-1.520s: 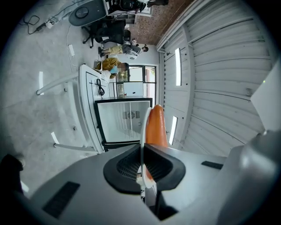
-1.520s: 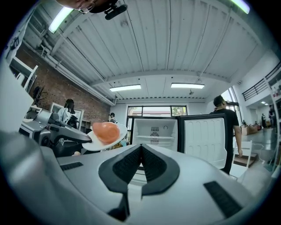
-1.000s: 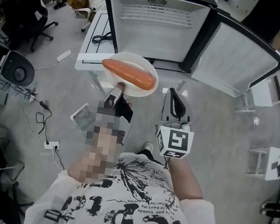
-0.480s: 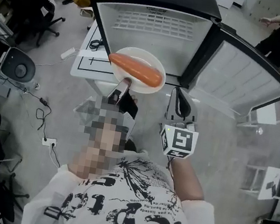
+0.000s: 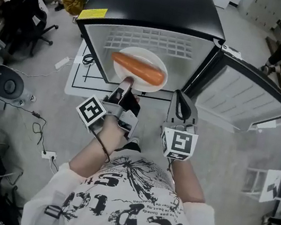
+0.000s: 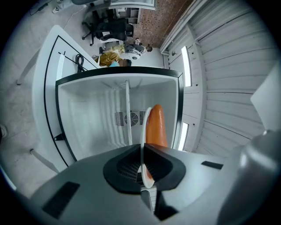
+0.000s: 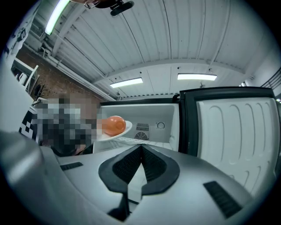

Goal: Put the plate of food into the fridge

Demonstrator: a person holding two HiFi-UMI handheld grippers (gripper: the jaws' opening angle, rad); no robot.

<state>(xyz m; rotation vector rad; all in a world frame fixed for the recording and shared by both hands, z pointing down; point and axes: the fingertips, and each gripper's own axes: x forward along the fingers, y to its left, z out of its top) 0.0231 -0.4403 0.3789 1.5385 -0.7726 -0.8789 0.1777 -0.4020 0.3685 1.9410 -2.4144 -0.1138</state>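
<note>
Clamped on the near rim of a white round plate: left gripper, both jaws pressed flat against the thin edge. Across the plate, one long, smooth, orange, carrot-like piece of food. Plate held at the open front of a small black-topped fridge with a white inside, over the lower edge of the opening. Hard to tell whether past the threshold or just before it.

Bare left forearm stretched forward from the chest, wrist straight, left marker cube turned up and to the left. Right gripper just beside the left one, jaws together with nothing between them, pointed at the hinge side of the fridge. Right elbow tucked close to the body. White fridge door swung wide to the right.

In the left gripper view, plate visible only edge-on, as a thin white line, with the food partly behind it. In the right gripper view, left hand covered by a mosaic patch, and plate and food cut off where that patch begins. Round fan grille in the fridge's back wall visible only in the two gripper views. Both arms, both marker cubes and the fridge's black top visible only in the head view.
</note>
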